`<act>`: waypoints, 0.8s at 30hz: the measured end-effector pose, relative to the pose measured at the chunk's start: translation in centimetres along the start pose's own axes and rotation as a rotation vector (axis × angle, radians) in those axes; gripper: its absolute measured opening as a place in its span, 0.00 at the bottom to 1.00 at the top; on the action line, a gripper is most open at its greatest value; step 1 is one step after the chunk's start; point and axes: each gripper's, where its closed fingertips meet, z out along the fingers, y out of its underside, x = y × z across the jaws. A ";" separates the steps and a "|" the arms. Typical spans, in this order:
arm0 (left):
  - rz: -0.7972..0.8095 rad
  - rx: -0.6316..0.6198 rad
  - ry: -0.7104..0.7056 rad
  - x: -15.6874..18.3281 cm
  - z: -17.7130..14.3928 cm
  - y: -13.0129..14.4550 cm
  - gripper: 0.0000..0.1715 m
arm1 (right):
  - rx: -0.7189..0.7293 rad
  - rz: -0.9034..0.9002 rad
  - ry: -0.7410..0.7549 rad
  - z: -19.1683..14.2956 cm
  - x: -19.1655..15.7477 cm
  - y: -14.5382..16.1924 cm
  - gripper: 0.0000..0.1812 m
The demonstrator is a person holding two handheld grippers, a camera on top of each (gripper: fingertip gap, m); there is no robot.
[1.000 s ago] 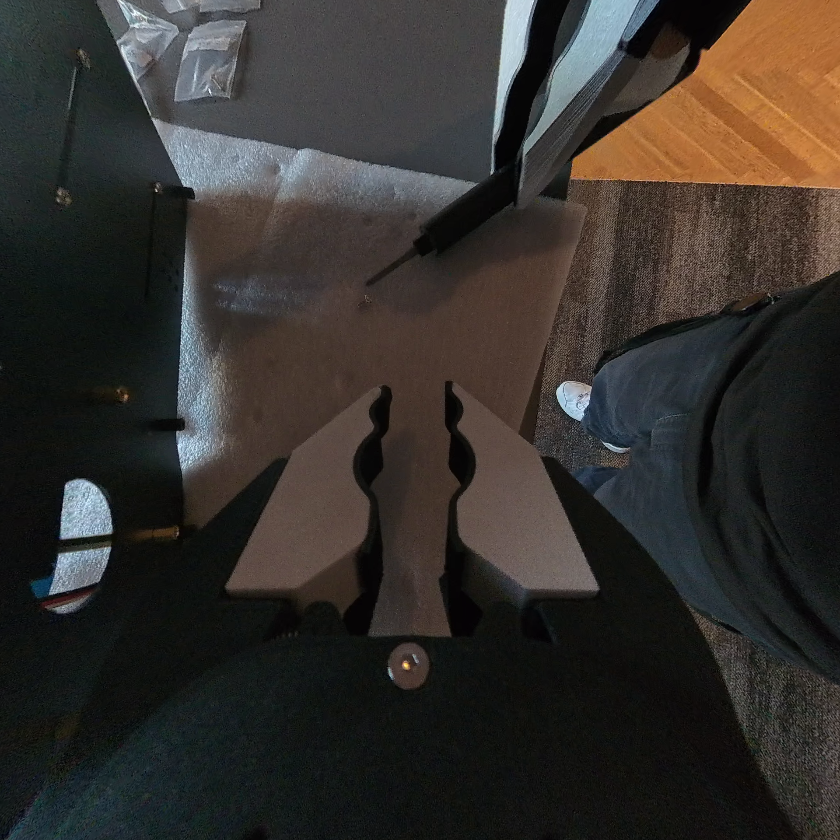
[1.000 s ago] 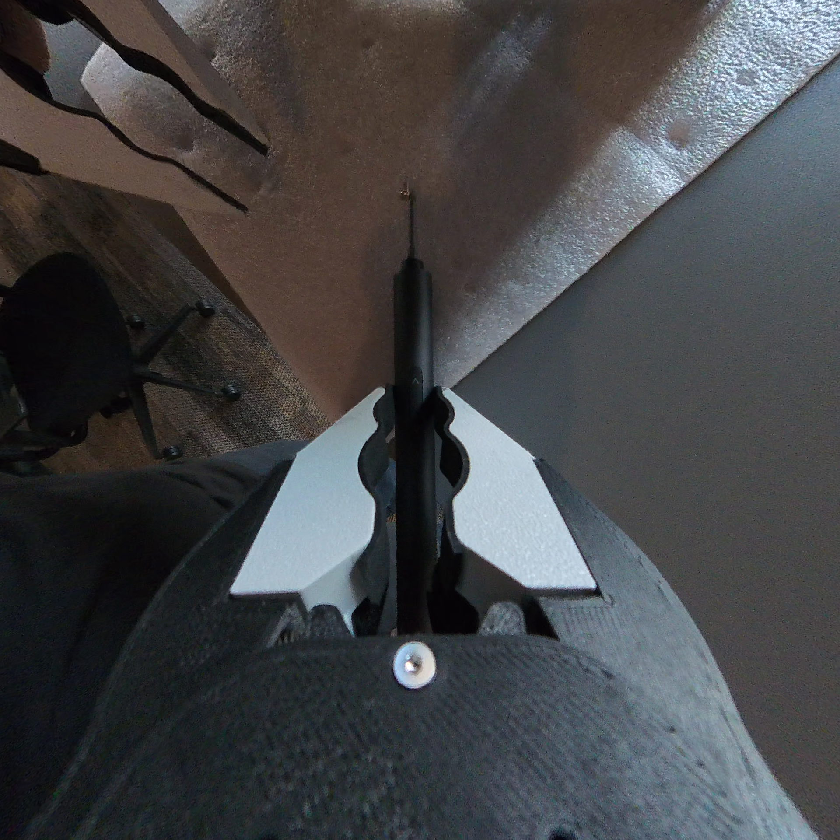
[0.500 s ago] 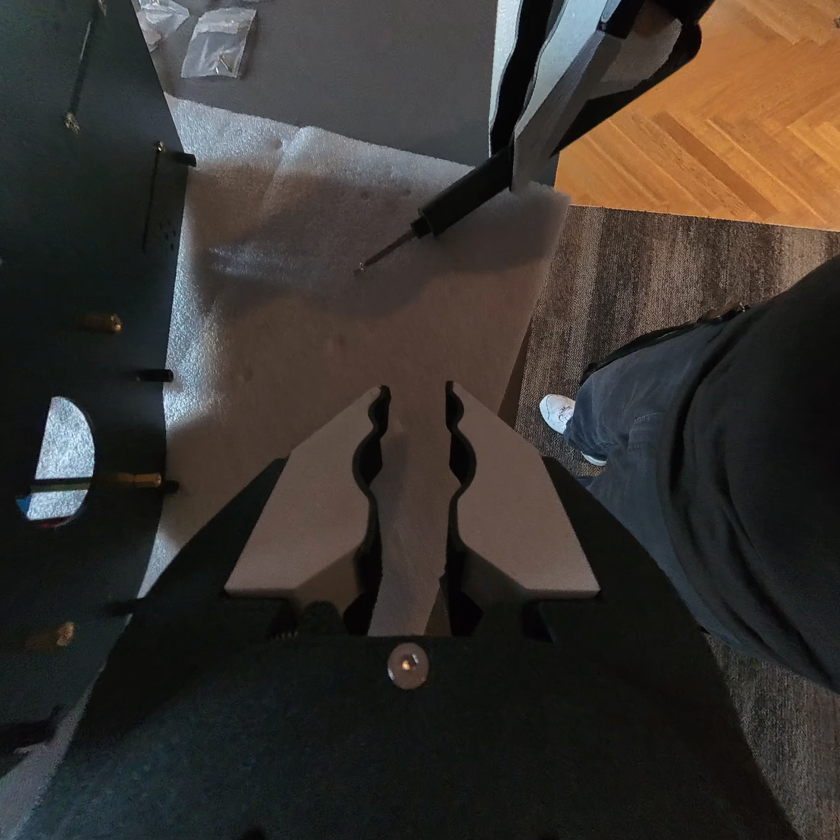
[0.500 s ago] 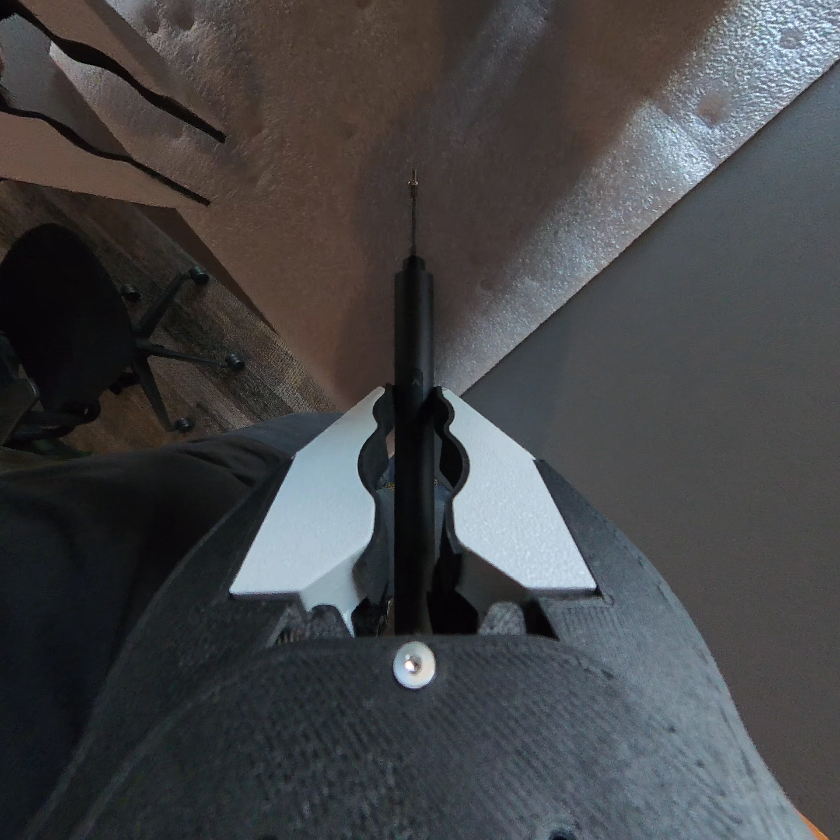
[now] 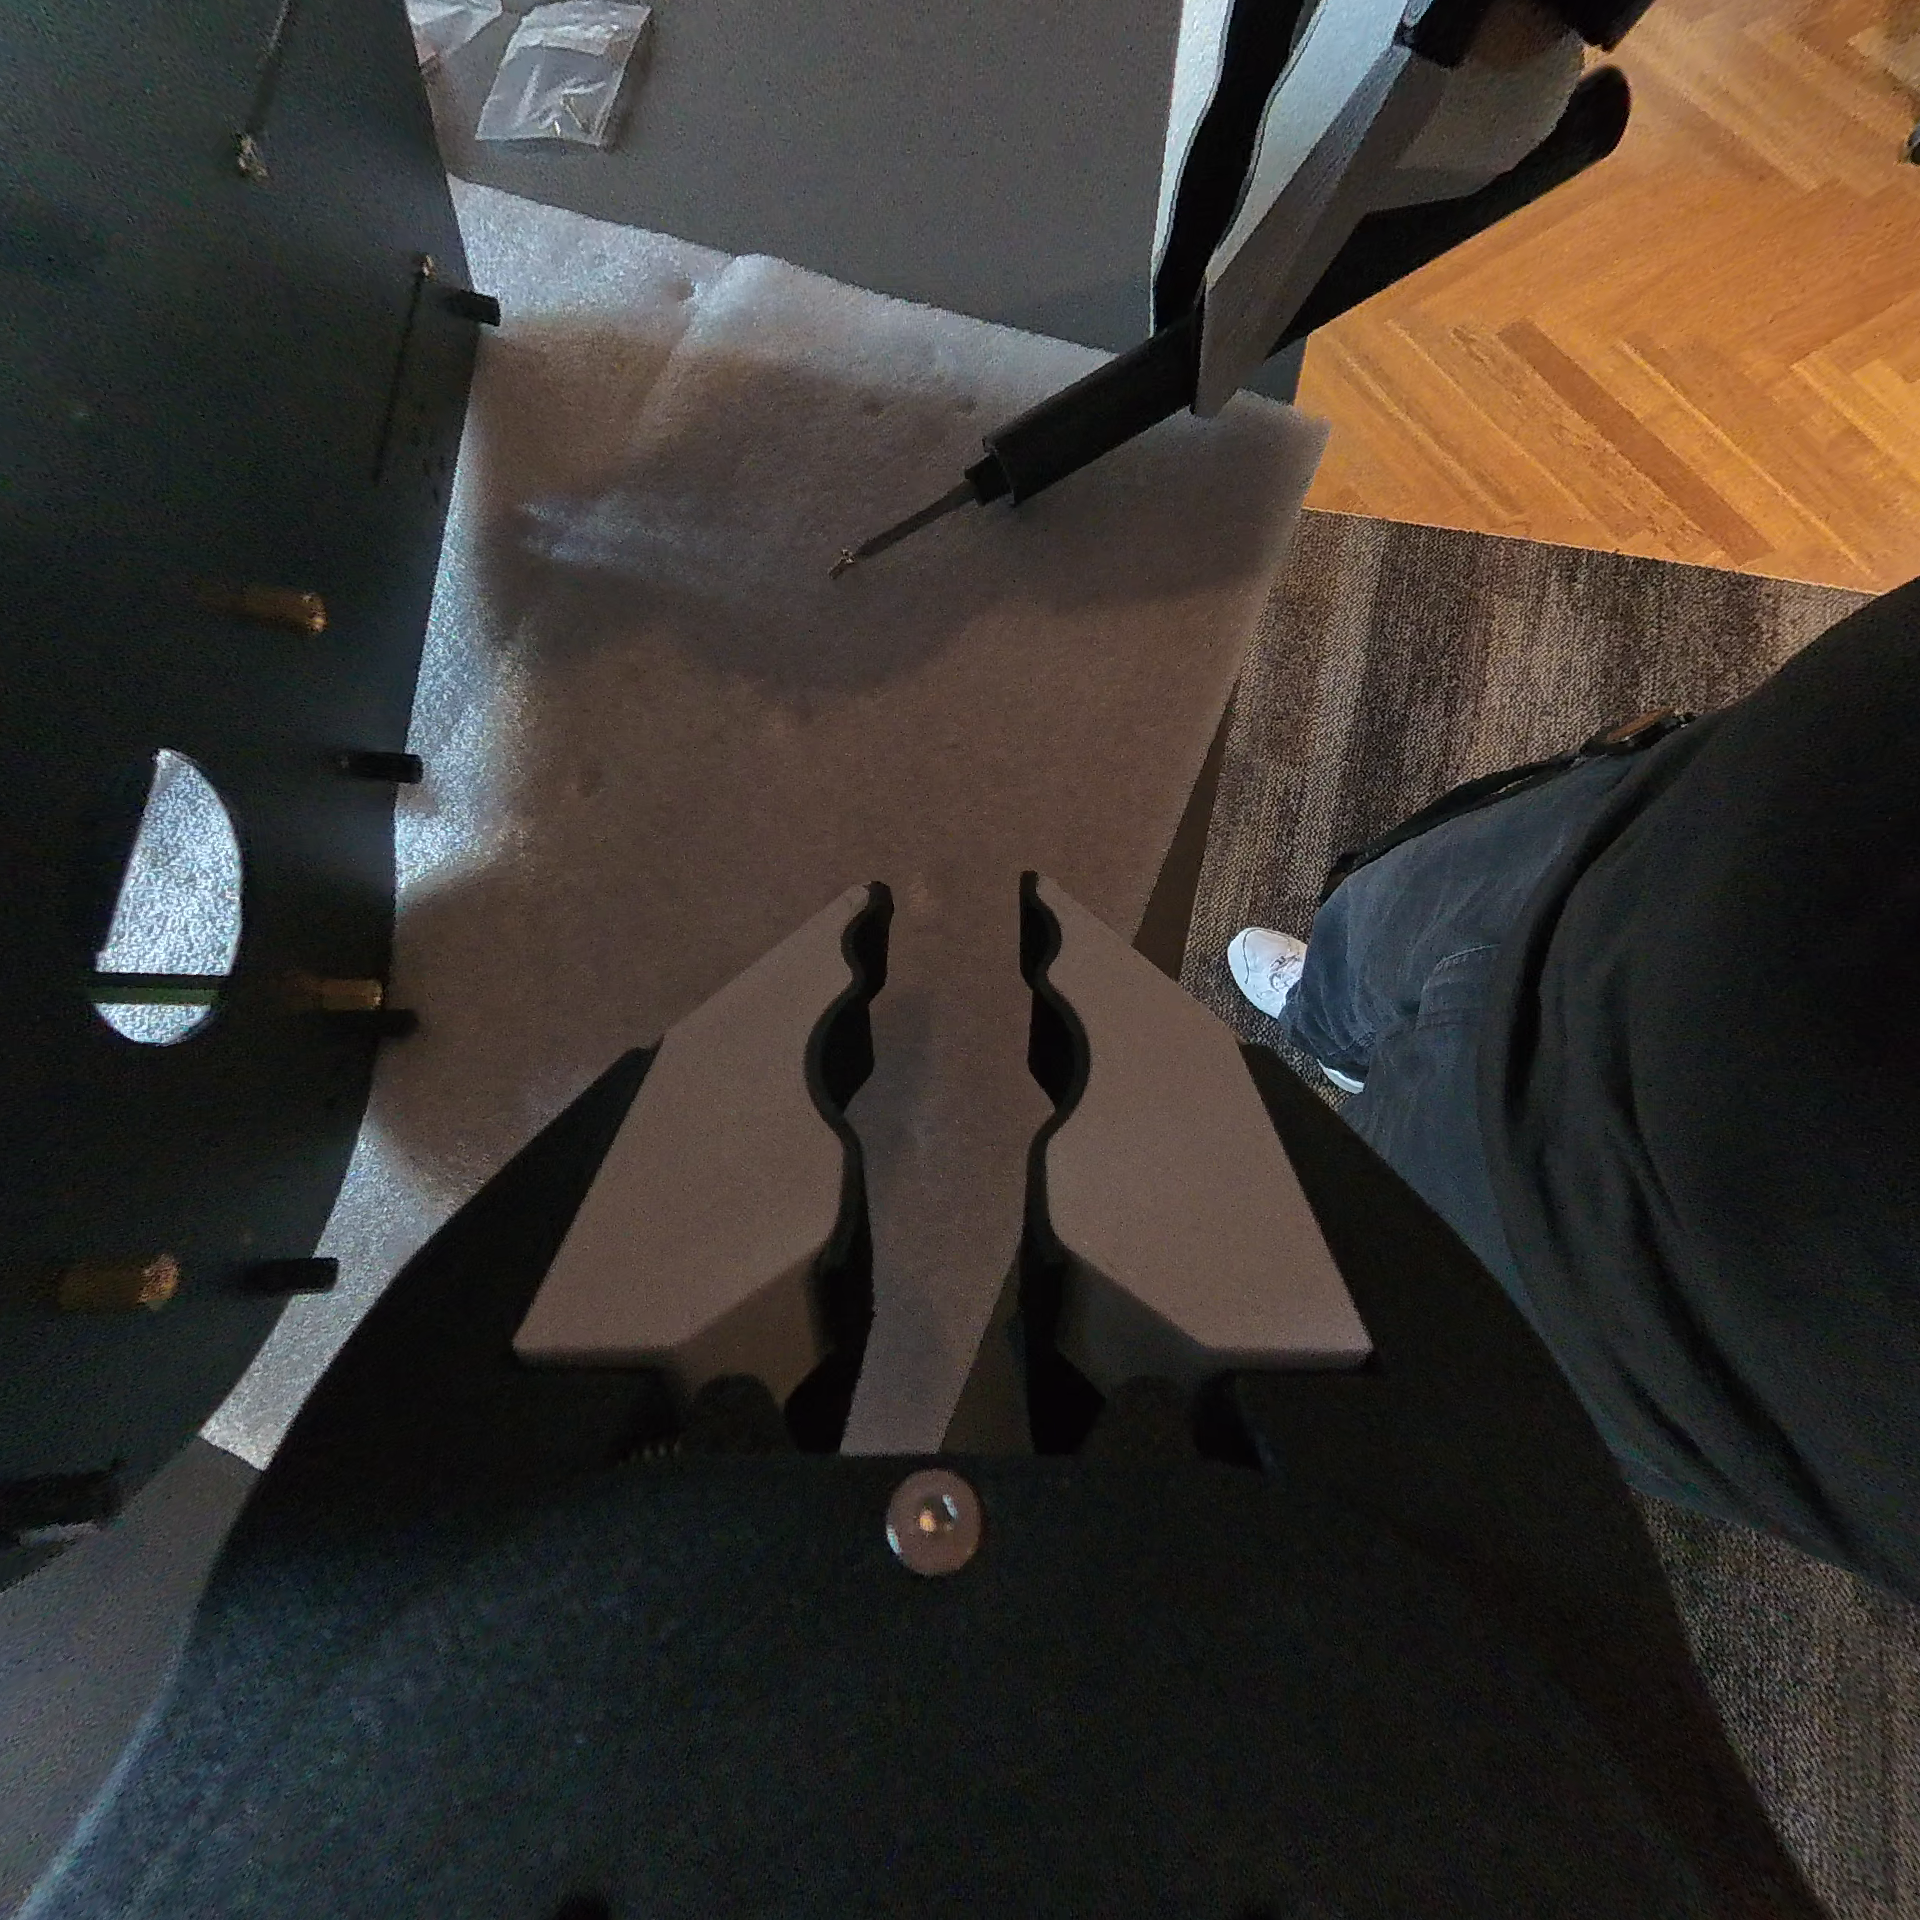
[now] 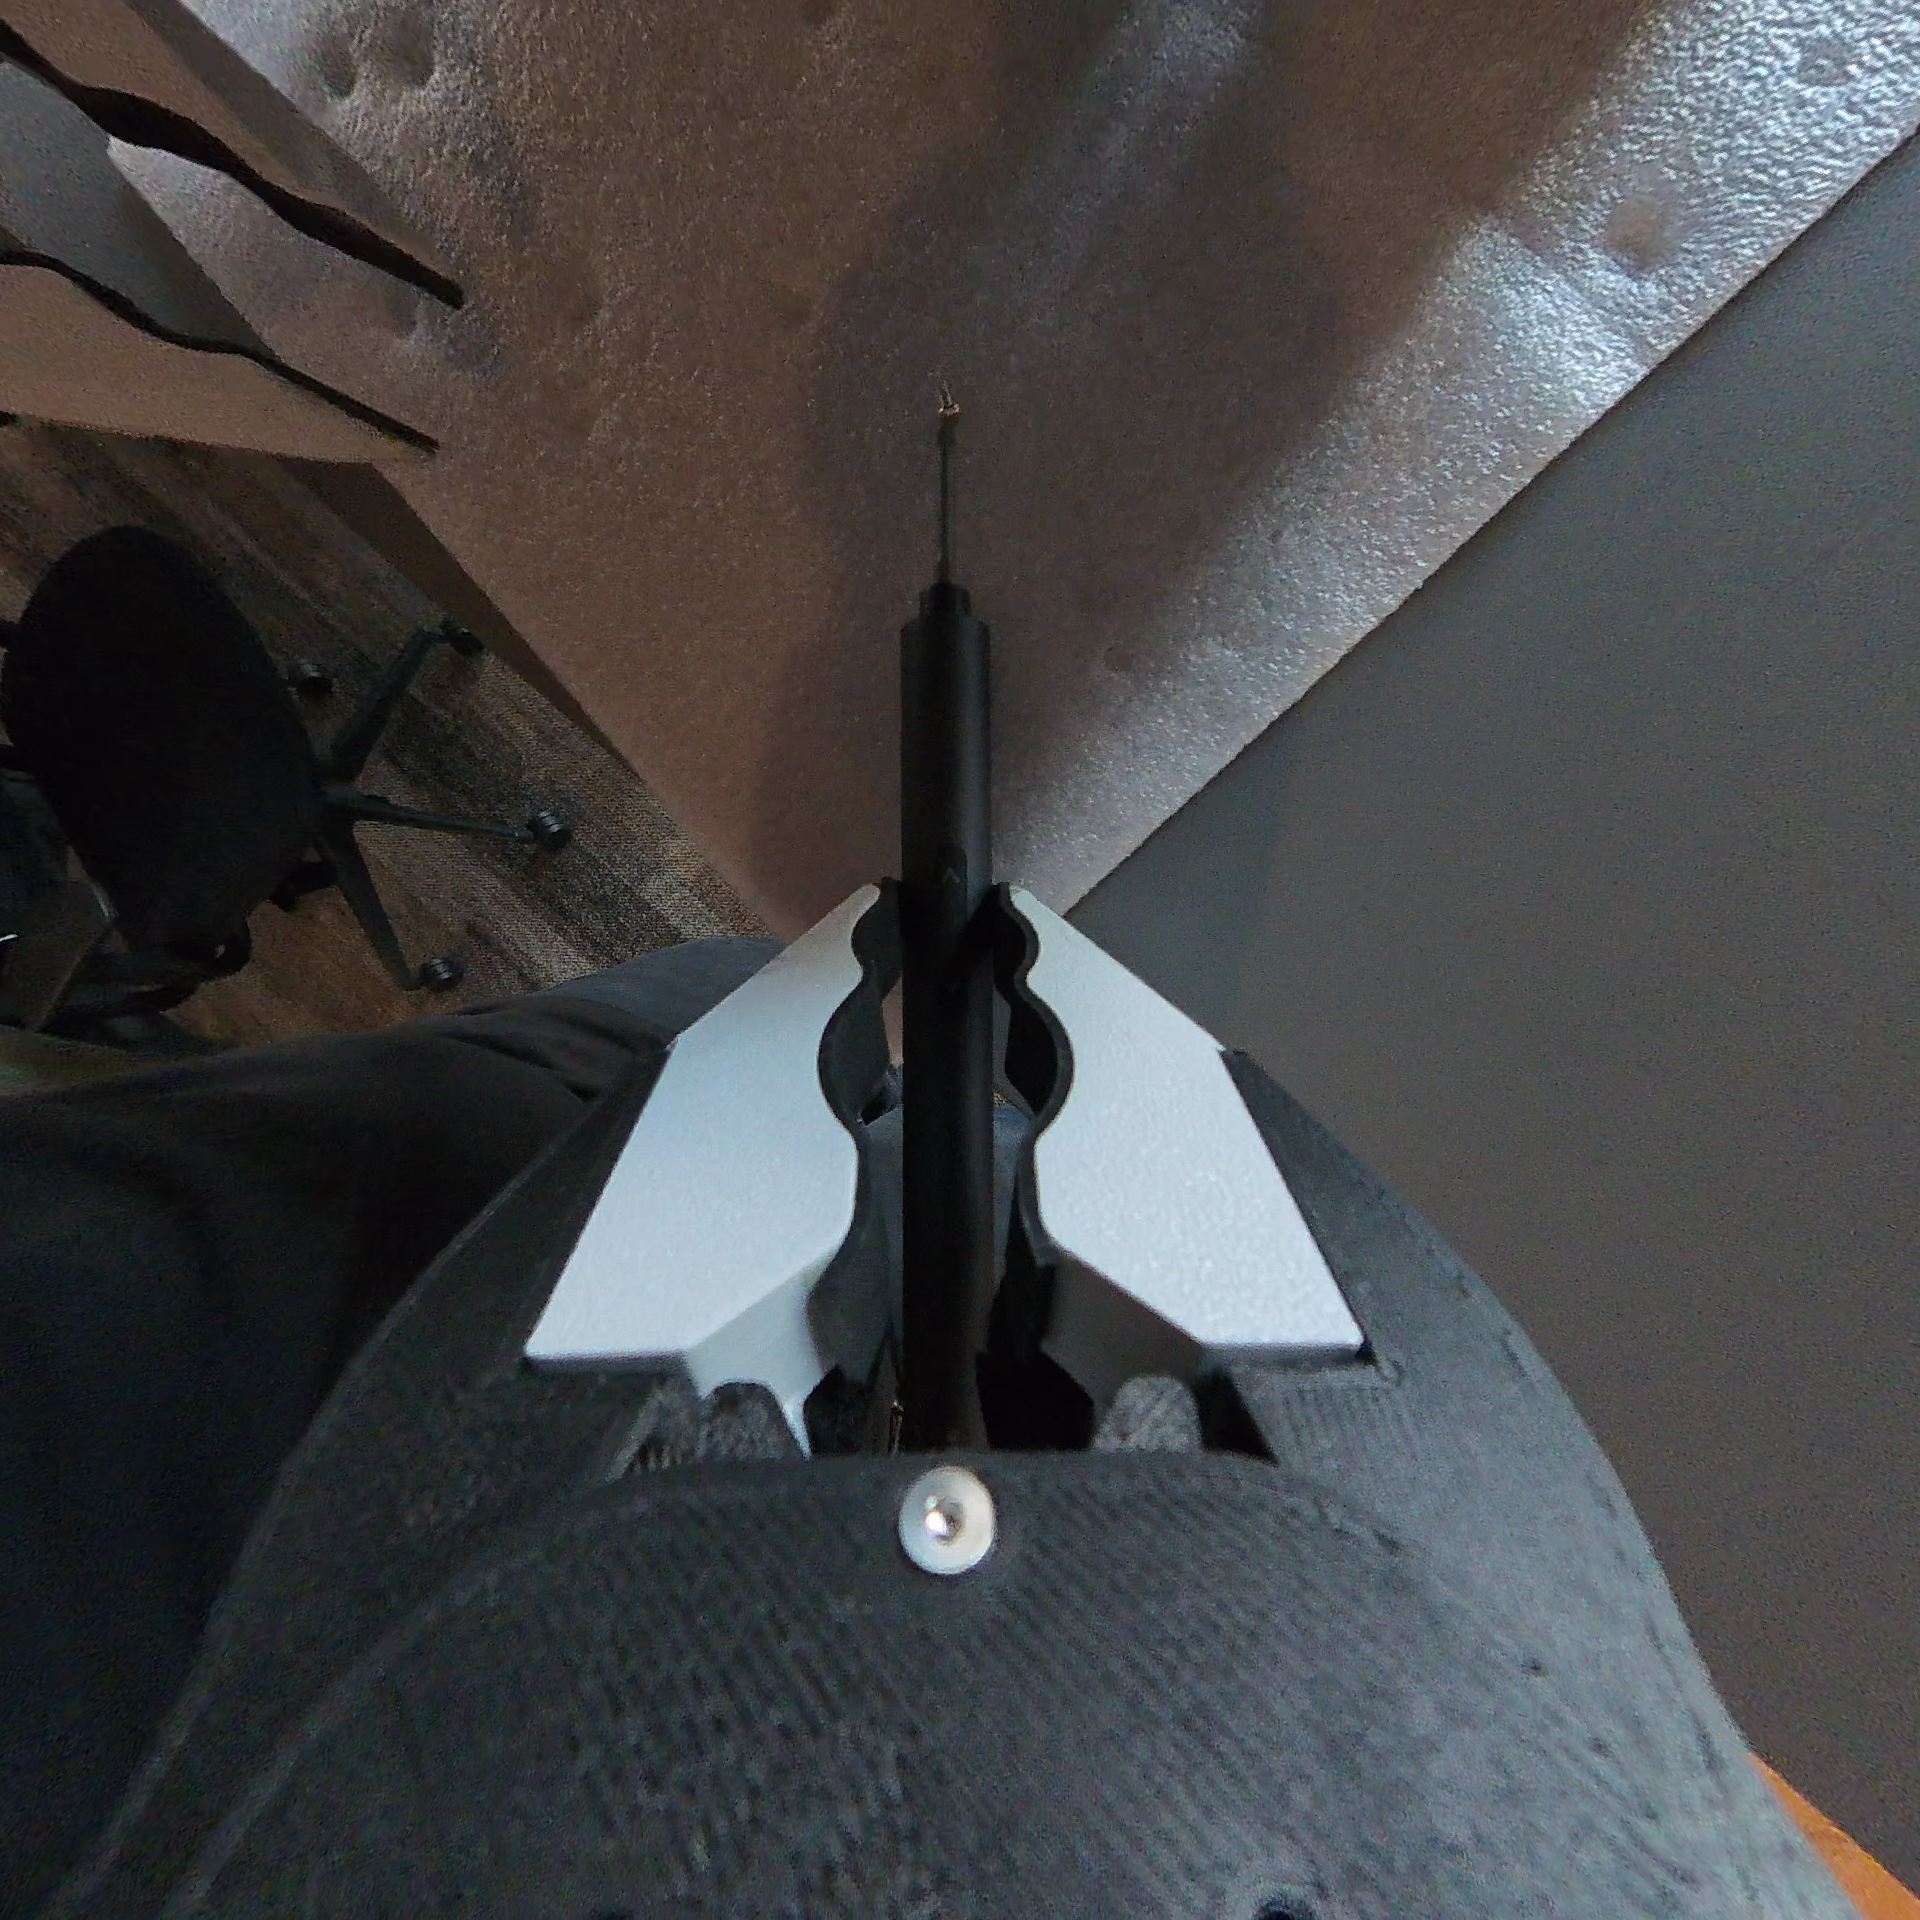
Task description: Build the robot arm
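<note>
Your right claw (image 6: pixel 945 904) is closed tight on the black precision screwdriver (image 6: pixel 943 790), whose barrel runs straight out ahead between the fingers. What has changed is at the bit. A second ago a tiny screw (image 6: pixel 947 396) lay on the white foam sheet (image 6: pixel 1195 312) just beyond the tip; now it sits on the end of the bit, apparently clinging there. From your left claw's camera, the tip seems to hang clear of the foam rather than rest on it.

Your left claw (image 5: pixel 954 899) holds nothing. Its fingers are parted by a moderate gap with only foam showing between them, and it hovers well short of the screwdriver, which lies ahead and slightly right of it. It has drifted a little, so the black metal panel (image 5: pixel 208 416) to its left, studded with brass standoffs (image 5: pixel 275 606), now shows more of its length. Small plastic bags (image 5: pixel 566 78) lie far ahead of it on the grey tabletop (image 5: pixel 883 156).
</note>
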 end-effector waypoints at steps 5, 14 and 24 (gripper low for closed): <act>0.012 0.009 0.007 -0.1 0.2 -0.4 0.13 | -0.005 -0.001 -0.001 0.2 0.1 -0.1 0.09; 0.063 0.020 -0.008 -0.8 1.9 -2.1 0.13 | -0.056 -0.023 -0.019 0.3 0.5 -0.4 0.09; 0.228 -0.067 -0.092 -2.4 6.6 -4.4 0.10 | -0.087 -0.104 -0.021 0.4 0.9 -0.4 0.10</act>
